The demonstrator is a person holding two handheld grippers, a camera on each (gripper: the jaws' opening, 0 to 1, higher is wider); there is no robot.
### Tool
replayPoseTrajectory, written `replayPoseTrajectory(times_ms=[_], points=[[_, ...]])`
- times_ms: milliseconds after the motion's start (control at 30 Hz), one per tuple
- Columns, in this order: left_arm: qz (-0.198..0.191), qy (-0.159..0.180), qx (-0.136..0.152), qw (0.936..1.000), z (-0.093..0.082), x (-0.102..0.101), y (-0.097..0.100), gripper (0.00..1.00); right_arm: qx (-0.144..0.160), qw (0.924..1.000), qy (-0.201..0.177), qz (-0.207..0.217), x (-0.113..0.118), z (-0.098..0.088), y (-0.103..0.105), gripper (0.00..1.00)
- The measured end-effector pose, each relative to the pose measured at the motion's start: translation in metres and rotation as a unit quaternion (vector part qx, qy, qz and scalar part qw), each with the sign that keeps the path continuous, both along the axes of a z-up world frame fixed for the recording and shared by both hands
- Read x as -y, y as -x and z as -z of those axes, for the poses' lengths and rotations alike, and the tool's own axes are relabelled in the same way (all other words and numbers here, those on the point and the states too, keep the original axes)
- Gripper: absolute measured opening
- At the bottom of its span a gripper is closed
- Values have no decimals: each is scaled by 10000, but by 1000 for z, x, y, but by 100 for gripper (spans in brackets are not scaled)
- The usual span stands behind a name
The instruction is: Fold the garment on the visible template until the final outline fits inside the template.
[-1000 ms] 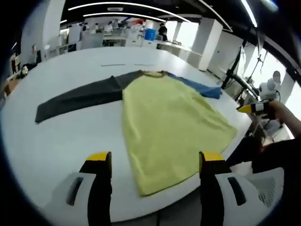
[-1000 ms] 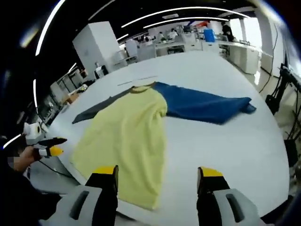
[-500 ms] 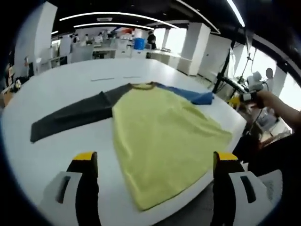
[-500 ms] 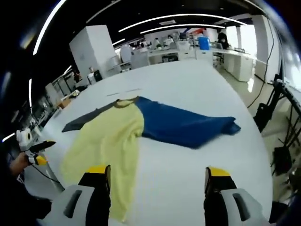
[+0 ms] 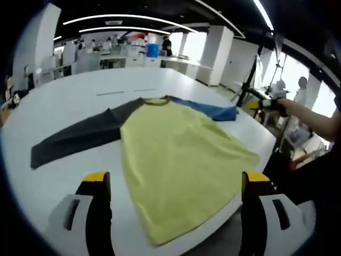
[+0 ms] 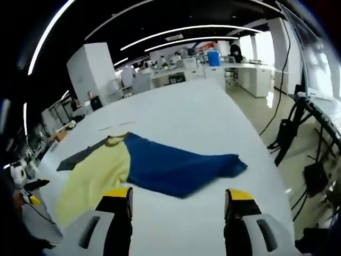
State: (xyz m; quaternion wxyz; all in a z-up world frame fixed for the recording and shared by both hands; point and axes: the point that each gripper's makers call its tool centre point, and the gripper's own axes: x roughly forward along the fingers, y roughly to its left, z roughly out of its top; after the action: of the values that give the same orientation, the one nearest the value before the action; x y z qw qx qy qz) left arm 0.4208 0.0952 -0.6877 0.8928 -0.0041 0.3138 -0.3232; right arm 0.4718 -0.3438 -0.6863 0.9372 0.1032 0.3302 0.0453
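A long-sleeved shirt lies flat on the white table (image 5: 64, 101). Its body is yellow (image 5: 176, 154), one sleeve is dark grey (image 5: 74, 136), the other sleeve is blue (image 6: 176, 168). In the left gripper view the yellow hem lies near the table's front edge, between my left gripper's (image 5: 173, 184) open jaws, which hold nothing. In the right gripper view my right gripper (image 6: 178, 200) stands open above the table, just short of the blue sleeve. The right gripper (image 5: 265, 102) also shows at the right of the left gripper view, held by a hand. Thin template marks (image 5: 122, 92) lie beyond the collar.
The table's right edge (image 6: 256, 154) drops to a floor with tripod legs and cables (image 6: 298, 133). Desks, a blue bin (image 6: 214, 57) and people stand far behind. A person's arm (image 5: 314, 120) reaches in at the right of the left gripper view.
Both views have shifted with the hands. The right gripper has swung to face the blue sleeve, the yellow body sliding to the left of its view. The shirt has not moved.
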Motion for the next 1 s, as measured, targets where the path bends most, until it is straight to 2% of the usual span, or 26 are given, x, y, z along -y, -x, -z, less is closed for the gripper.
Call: replayPoseTrajectory(times_ms=[67, 333, 500, 567, 733, 800, 867, 1000], points=[[-17, 31, 12, 10000, -1, 1, -1, 99, -28, 10000, 44, 64, 8, 3, -4, 67], [-67, 51, 15, 10000, -2, 2, -4, 99, -234, 9993, 163, 261, 35, 28, -15, 55], [-61, 90, 70, 9999, -4, 3, -7, 99, -291, 9973, 530, 422, 51, 40, -22, 33], [-73, 92, 74, 9999, -3, 1, -9, 99, -267, 9966, 572, 530, 57, 41, -26, 29], [-132, 48, 31, 9999, 0, -3, -10, 99, -331, 9954, 474, 761, 68, 49, -35, 25], [-145, 40, 22, 9999, 0, -3, -9, 99, -458, 9940, 426, 896, 71, 55, -35, 25], [-162, 15, 17, 9999, 1, -4, -9, 98, -353, 9935, 359, 1021, 74, 56, -40, 24], [-165, -25, 3, 9999, 2, -6, -6, 98, -438, 9918, 236, 1173, 76, 63, -42, 24]])
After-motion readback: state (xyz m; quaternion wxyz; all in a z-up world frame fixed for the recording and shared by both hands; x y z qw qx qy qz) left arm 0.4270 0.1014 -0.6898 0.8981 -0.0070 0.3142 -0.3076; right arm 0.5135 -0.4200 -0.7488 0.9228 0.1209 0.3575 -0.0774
